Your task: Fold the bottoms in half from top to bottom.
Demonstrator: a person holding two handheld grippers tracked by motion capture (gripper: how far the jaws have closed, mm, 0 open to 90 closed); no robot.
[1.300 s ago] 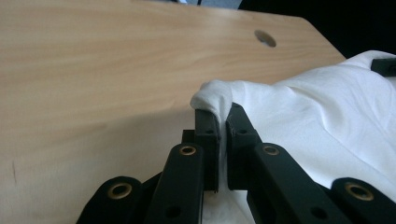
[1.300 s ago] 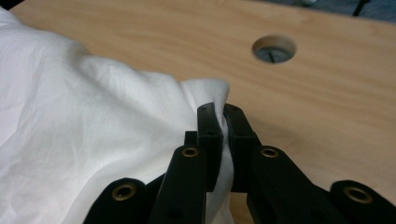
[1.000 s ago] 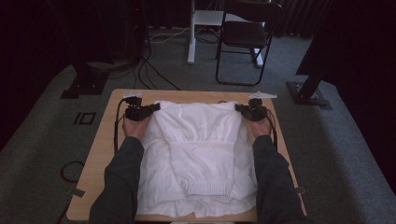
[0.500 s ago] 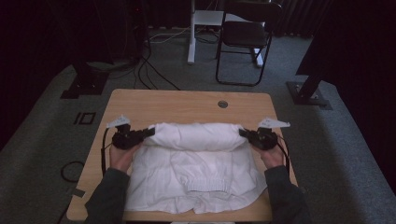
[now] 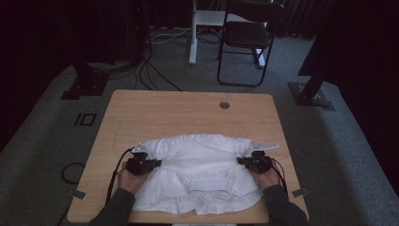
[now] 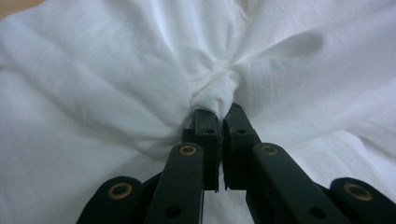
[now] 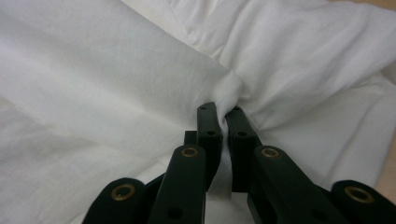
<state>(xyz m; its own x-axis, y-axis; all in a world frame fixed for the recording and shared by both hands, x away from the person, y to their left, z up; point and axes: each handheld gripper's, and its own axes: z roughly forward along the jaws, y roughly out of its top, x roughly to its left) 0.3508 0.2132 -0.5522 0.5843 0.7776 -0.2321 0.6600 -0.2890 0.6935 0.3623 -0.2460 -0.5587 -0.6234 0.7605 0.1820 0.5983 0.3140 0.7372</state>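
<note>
Dark room w/ grey carpet; a black folding chair (image 5: 247,40) stands beyond the far edge of the wooden table (image 5: 188,113), and cables (image 5: 150,70) run across the floor at far left. Table has a small round hole (image 5: 224,105) near its far edge, right of centre.

White garment (image 5: 200,176) lies on the near half of the table, bunched and partly folded over itself, w/ a ribbed band showing near the middle front. Its near hem reaches about to the table's front edge. Far half of the tabletop is bare wood.

Left gripper (image 5: 149,164) sits at the garment's left side, low by the tabletop, pointing inward toward the cloth. In the left gripper view (image 6: 219,119) the black jaws are closed tight on a pinched wad of the white fabric, creases fanning out from the pinch.

Right gripper (image 5: 245,162) sits at the garment's right side, mirror of the other, also pointing inward. In the right gripper view (image 7: 223,116) jaws are clamped on a fold of the same cloth, fabric squeezed between the tips.

Both forearms in dark sleeves come in from the bottom of the high view, one per side of the garment, grippers well apart w/ the cloth between.
</note>
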